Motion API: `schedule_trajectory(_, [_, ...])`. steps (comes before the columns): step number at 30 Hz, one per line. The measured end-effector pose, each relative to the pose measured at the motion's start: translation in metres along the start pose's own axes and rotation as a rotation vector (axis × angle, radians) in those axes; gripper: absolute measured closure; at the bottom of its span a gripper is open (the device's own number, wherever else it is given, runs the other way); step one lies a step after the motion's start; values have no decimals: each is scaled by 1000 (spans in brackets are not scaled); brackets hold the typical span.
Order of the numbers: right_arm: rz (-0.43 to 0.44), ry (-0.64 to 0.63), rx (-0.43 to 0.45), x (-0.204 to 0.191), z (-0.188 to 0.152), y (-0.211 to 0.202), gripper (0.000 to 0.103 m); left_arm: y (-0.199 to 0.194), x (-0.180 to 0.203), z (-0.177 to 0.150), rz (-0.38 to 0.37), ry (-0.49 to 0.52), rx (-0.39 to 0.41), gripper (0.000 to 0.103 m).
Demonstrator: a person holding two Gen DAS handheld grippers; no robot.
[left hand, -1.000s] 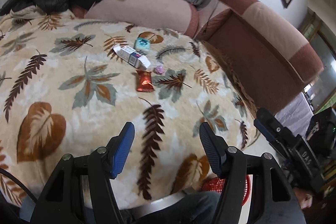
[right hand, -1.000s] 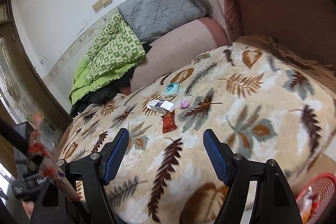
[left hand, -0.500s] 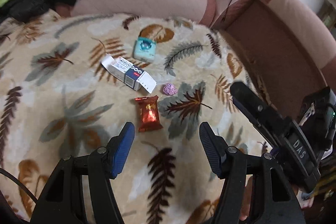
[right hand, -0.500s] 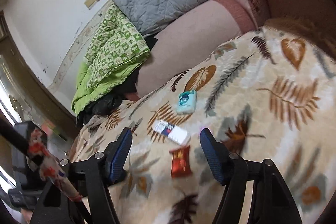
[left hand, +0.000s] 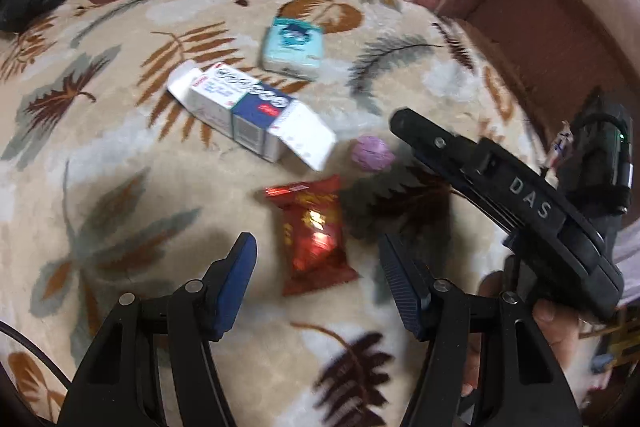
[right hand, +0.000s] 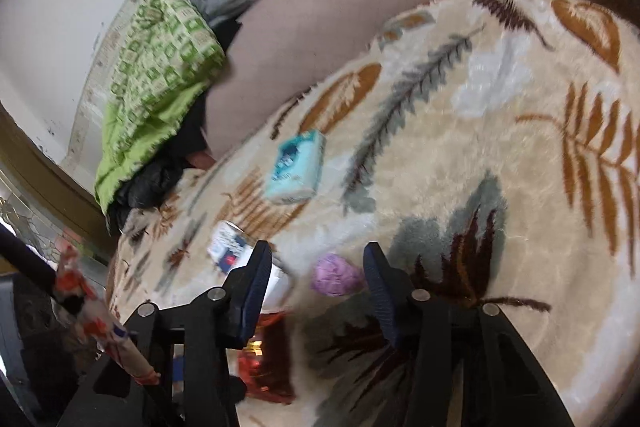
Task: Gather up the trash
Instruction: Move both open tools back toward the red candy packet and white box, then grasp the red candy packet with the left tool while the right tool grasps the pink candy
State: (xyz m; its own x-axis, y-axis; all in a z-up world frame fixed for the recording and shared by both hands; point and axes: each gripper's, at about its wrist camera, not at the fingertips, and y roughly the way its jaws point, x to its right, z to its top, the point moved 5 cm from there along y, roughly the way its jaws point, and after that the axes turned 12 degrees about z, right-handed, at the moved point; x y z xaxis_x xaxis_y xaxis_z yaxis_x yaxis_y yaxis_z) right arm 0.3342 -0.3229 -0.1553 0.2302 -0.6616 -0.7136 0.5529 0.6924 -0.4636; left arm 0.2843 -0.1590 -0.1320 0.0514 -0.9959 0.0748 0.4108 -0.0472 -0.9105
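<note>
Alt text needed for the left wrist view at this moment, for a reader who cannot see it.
The open left hand-held gripper hovers over a red snack wrapper lying on a leaf-patterned blanket. Beyond it lie an opened white and blue carton, a teal packet and a small purple wad. The right hand-held gripper reaches in from the right.

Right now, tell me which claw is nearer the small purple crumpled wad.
Right. The right claw is open with the purple wad sitting between its fingertips. The left claw is open around the red wrapper, with the wad farther ahead and to its right.
</note>
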Motion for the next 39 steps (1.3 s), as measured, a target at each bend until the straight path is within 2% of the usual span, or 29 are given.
schedule_trajectory(2, [5, 2, -11, 7, -3, 8, 53, 12, -3, -1, 48, 2, -24, 46])
schedule_trajectory(4, [-8, -1, -36, 12, -7, 17, 60, 20, -5, -3, 40, 1, -48, 47])
schedule_trajectory(5, [-12, -6, -45, 12, -9, 19, 69, 20, -5, -3, 30, -4, -52, 52])
schedule_trajectory(6, [-16, -10, -49, 11, -10, 20, 73, 19, -5, -3, 27, -5, -46, 54])
schedule_trajectory(8, [-35, -29, -44, 9, -10, 18, 73, 14, -2, -3, 26, 12, -29, 69])
schedule_trajectory(10, [-40, -44, -50, 6, -13, 17, 74, 11, 2, -4, 25, 31, -19, 77])
schedule_trajectory(14, [-51, -59, -45, 2, -17, 13, 75, 8, 7, -5, 47, 64, 0, 82])
schedule_trajectory(21, [-28, -43, 17, -1, -18, -8, 75, -2, 1, -3, 106, 70, 38, 84])
schedule_trajectory(25, [-40, -39, 40, -2, -16, -15, 75, -10, -1, -1, 106, 60, 59, 84])
schedule_trajectory(30, [-33, -41, 73, -6, -13, -23, 75, -37, -2, 4, 184, 72, 169, 84])
schedule_trajectory(39, [-14, -63, 126, -25, -10, -40, 75, -93, -6, 7, 176, 46, 288, 84])
